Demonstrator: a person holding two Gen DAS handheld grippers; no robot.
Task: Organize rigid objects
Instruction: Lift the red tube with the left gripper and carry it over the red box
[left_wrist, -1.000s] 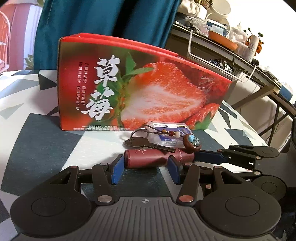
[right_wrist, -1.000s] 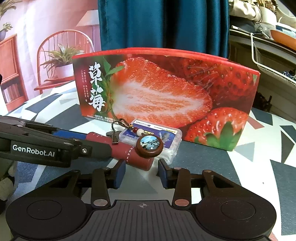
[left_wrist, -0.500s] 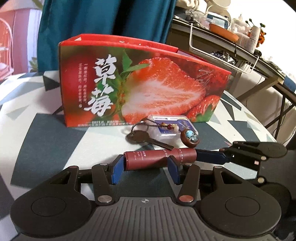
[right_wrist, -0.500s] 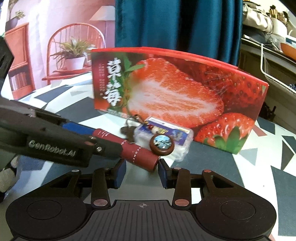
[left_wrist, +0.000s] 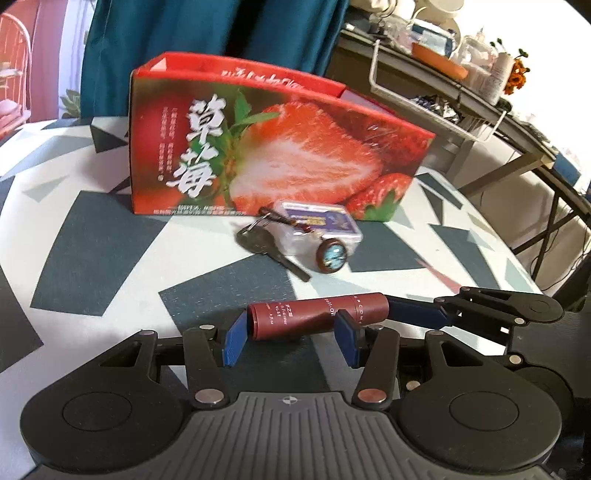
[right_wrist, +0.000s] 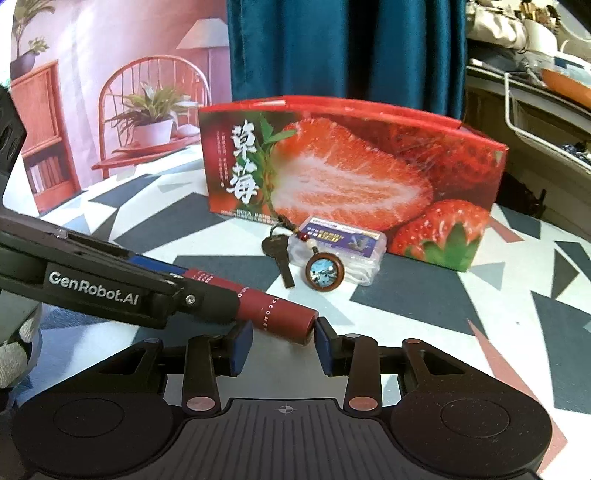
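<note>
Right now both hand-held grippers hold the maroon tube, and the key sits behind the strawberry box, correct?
Not quite: the right wrist view shows the key in front of the strawberry box, beside the clear case. Both hand-held grippers, left and right, do hold the maroon tube.

Left gripper (left_wrist: 290, 341): black linkage arms, blue pads, silver and copper rivets, ribbed grey housing at 6 o'clock, two round black discs.
Right gripper (right_wrist: 282, 341): same build.
White "GenRobot.AI" lettering, one screw, at 9 o'clock.
</note>
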